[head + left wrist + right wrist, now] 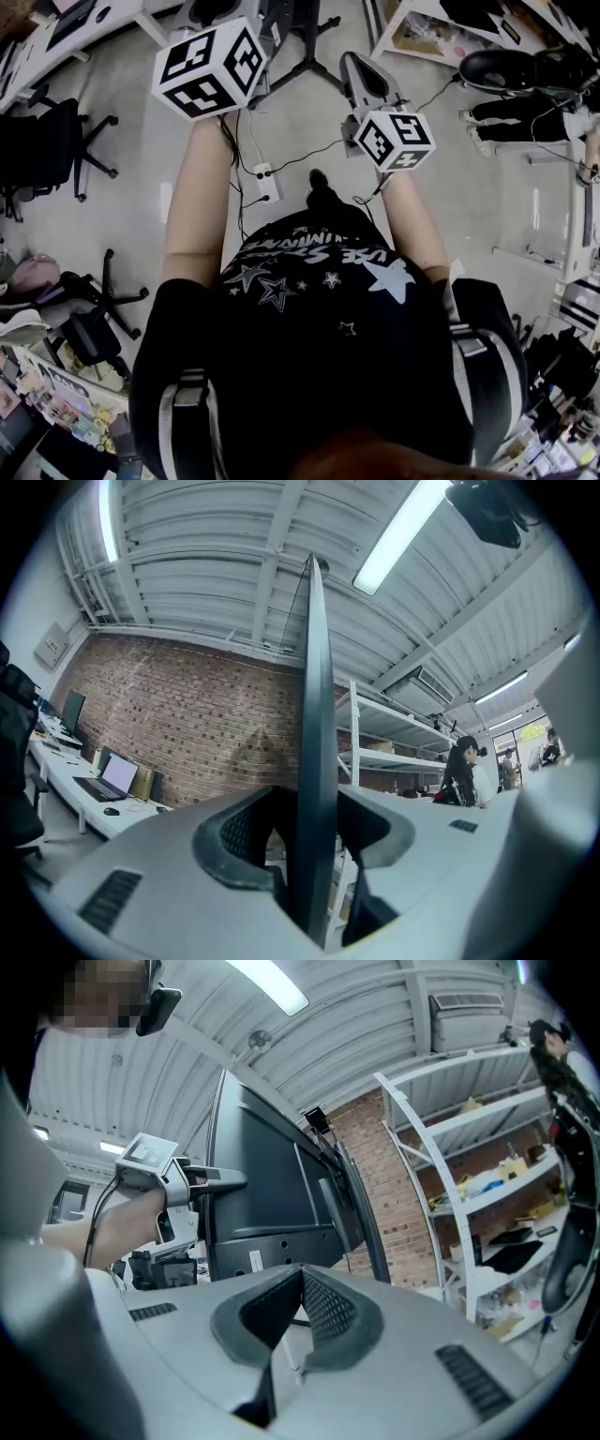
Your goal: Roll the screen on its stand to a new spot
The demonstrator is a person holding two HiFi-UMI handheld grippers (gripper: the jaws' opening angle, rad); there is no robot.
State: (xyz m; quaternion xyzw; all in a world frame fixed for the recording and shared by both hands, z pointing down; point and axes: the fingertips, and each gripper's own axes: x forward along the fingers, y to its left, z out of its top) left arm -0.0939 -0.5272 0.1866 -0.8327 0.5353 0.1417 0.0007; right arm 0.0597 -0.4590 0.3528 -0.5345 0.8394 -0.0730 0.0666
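Right under my lens the left gripper (315, 806) is sitting partly open around the thin dark edge of the screen (317, 667), both pads closing in against the panel, so I'm reading that as a firm pinch on the rim. The screen is standing upright and edge-on to me here, running up toward the ceiling with the brick wall (187, 724) behind it. Over on the other side, the right gripper (300, 1283) is hanging just short of the screen's back, jaws pressed together and carrying nothing, with the white shelving rack (469, 1147) off to its right. From the head view I'm looking down at what I'm taking for the stand's legs (305, 64) spreading on the floor ahead, and a power strip (267, 180) with loose cables is lying just in front of them. I'm judging this thing as tall and top-heavy, stiff but fragile at the glass, and free to roll once nudged. A pinch on the bare rim is giving steering but little push, so I'm thinking the empty gripper should be bracing low on the back or the stand's post, moving slowly and watching those cables for a snag
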